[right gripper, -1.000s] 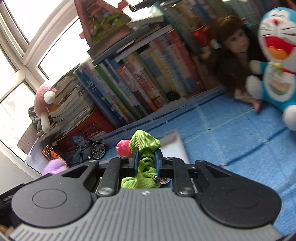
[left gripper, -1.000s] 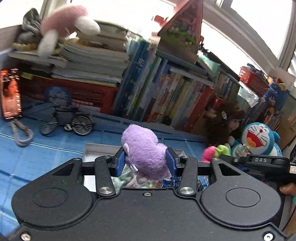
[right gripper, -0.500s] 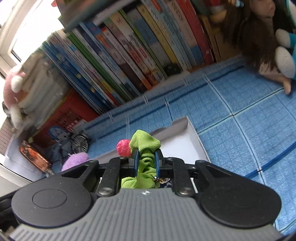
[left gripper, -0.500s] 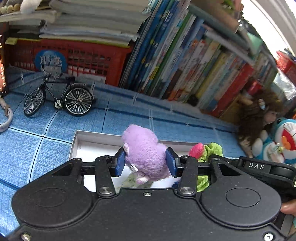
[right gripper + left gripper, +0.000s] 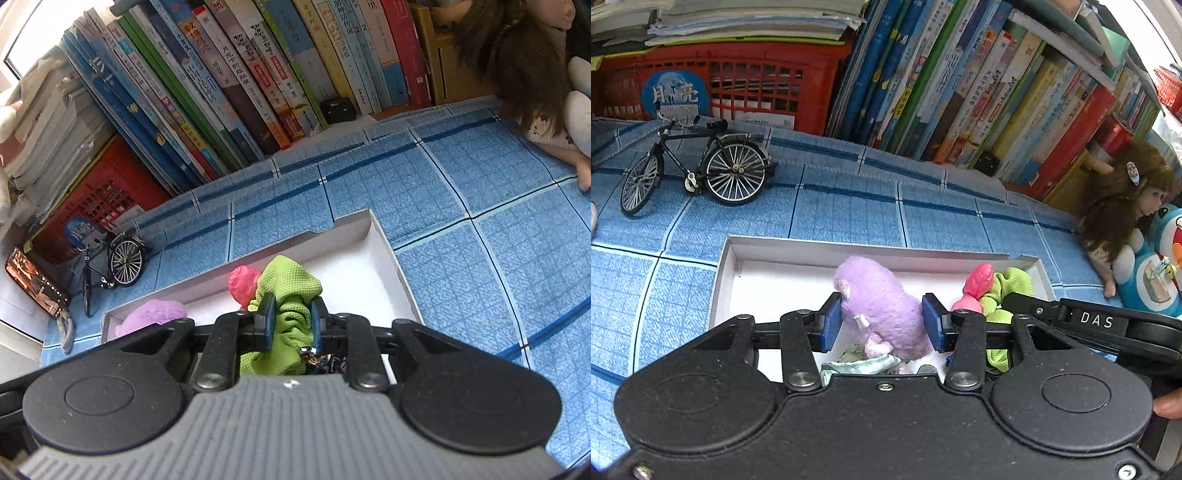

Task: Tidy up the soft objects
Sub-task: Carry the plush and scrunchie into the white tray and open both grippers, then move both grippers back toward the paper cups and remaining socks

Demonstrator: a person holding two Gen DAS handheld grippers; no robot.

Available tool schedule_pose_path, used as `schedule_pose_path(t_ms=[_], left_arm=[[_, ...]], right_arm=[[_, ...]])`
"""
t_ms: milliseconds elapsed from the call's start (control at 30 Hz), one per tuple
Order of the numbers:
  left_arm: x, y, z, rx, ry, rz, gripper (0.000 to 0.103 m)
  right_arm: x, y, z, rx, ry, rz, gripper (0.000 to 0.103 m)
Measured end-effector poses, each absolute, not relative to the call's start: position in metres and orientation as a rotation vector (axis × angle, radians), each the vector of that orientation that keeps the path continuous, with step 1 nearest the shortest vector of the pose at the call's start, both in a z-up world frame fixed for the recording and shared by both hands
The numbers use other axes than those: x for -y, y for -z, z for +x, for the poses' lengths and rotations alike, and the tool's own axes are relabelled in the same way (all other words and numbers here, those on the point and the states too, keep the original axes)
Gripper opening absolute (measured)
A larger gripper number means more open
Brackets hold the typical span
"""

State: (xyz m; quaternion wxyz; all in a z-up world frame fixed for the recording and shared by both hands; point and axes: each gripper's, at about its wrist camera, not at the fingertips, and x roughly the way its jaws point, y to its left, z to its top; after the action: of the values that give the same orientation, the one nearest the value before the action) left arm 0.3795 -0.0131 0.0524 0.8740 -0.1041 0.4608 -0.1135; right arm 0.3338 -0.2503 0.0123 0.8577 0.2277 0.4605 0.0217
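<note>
A blue grid-patterned mat [image 5: 849, 210] covers the surface. A shallow white box [image 5: 783, 251] lies on it near the middle, its long side running left to right. Far left of the box a small model bicycle [image 5: 698, 170] stands upright on the mat, just in front of a red crate [image 5: 746, 85] with papers stacked on top. A row of books [image 5: 960, 103] stands along the far edge, leaning, from the crate across to the right. At the far right a brown-haired doll [image 5: 1123, 214] sits on the mat beside a blue and white plush [image 5: 1156, 280]. In the right wrist view a phone [image 5: 35, 282] lies at the left edge, near the bicycle.
</note>
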Motion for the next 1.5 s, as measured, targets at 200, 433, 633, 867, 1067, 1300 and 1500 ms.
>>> schedule_pose_path(t_ms=[200, 433, 633, 867, 1067, 1300, 1500], left_arm=[[0.016, -0.043, 0.383, -0.985, 0.233, -0.203, 0.044], [0.019, -0.047, 0.383, -0.974, 0.237, -0.196, 0.048], [0.023, -0.057, 0.374, -0.943, 0.248, -0.173, 0.060], [0.025, -0.079, 0.355, -0.902, 0.259, -0.164, 0.069], [0.028, -0.100, 0.331, -0.866, 0.273, -0.152, 0.073], [0.030, -0.123, 0.290, -0.814, 0.297, -0.125, 0.078], [0.031, -0.138, 0.243, -0.757, 0.326, -0.089, 0.080]], right_arm=[[0.251, -0.009, 0.335, -0.972, -0.053, 0.488, 0.034], [0.253, -0.008, 0.334, -0.964, -0.056, 0.500, 0.044], [0.250, -0.015, 0.327, -0.944, -0.082, 0.483, 0.058], [0.249, -0.034, 0.312, -0.906, -0.105, 0.458, 0.064], [0.252, -0.059, 0.289, -0.853, -0.124, 0.424, 0.068], [0.256, -0.089, 0.253, -0.779, -0.149, 0.359, 0.072], [0.258, -0.110, 0.212, -0.693, -0.185, 0.281, 0.077]])
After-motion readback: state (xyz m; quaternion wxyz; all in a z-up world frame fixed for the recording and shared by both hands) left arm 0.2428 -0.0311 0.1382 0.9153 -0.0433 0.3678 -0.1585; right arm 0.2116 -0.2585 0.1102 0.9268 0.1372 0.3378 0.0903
